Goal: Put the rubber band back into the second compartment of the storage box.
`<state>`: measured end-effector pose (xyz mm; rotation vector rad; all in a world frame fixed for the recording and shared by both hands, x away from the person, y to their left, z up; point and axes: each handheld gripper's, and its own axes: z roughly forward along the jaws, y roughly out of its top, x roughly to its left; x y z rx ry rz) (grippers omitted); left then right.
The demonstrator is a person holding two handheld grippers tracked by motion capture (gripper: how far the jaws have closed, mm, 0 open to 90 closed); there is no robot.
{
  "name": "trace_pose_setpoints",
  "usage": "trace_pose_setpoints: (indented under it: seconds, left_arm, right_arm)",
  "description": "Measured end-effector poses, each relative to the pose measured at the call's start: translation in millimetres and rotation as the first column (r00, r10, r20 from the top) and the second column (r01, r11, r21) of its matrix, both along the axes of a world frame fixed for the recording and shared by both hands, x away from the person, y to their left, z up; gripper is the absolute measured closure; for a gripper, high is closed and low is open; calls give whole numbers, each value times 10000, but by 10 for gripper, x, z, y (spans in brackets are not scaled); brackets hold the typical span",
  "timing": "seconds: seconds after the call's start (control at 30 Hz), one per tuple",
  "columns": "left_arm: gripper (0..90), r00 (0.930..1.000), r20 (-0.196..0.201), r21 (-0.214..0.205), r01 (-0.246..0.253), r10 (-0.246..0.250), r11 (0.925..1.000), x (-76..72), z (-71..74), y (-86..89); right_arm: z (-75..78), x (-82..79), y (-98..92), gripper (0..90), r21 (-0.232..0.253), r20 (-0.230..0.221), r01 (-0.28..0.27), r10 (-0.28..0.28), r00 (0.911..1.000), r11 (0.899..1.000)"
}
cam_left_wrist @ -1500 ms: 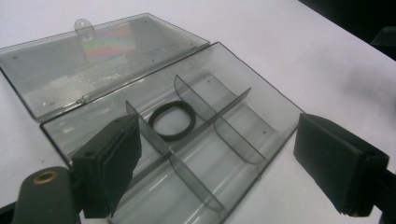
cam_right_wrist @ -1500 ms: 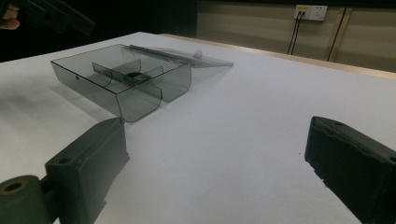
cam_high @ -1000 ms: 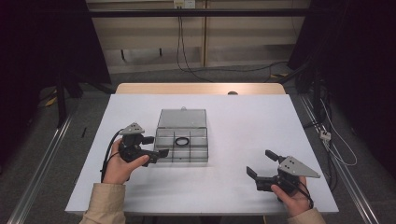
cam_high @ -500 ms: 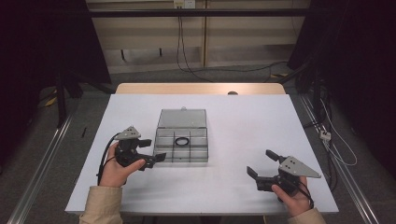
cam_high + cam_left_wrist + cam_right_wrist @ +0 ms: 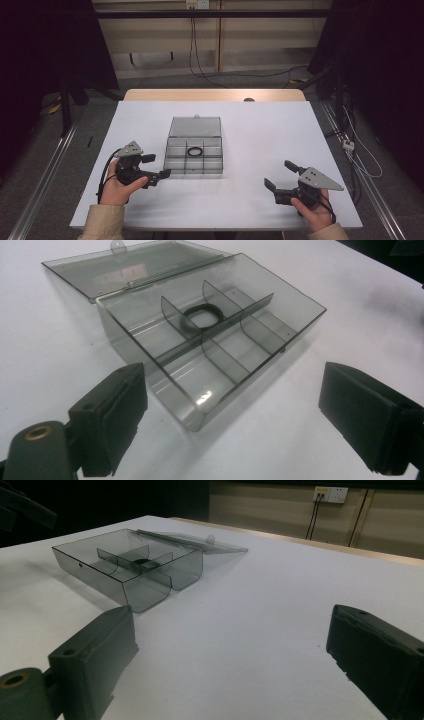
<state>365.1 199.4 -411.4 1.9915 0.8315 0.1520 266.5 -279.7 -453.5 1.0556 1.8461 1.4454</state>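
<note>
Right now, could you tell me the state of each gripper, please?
Left gripper: open, holding nothing, near the clear box.
Right gripper: open, holding nothing.

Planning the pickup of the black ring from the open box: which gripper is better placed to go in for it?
Probably the left. The left gripper is open right beside the clear compartment box, its jaws pointing at the black ring. The right gripper is open too, but well off across bare table.

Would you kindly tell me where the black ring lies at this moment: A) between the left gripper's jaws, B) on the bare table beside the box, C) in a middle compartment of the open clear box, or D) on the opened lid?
C: the black ring lies inside the clear box, in its middle compartment on the lid side.
</note>
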Motion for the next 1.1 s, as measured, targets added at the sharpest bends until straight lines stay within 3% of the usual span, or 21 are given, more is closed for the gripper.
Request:
trace_pose_setpoints:
  seconds: [0.67, 1.1]
  left_arm:
    - [107, 9996, 180, 65, -212, 210, 9998, -105, -124, 144]
    - [101, 9995, 216, 323, -253, 246, 9992, -183, -219, 240]
  right_arm:
    - [0, -2, 4, 54, -19, 8, -12, 12, 10000, 10000]
    - [0, -2, 4, 54, -22, 6, -9, 9, 10000, 10000]
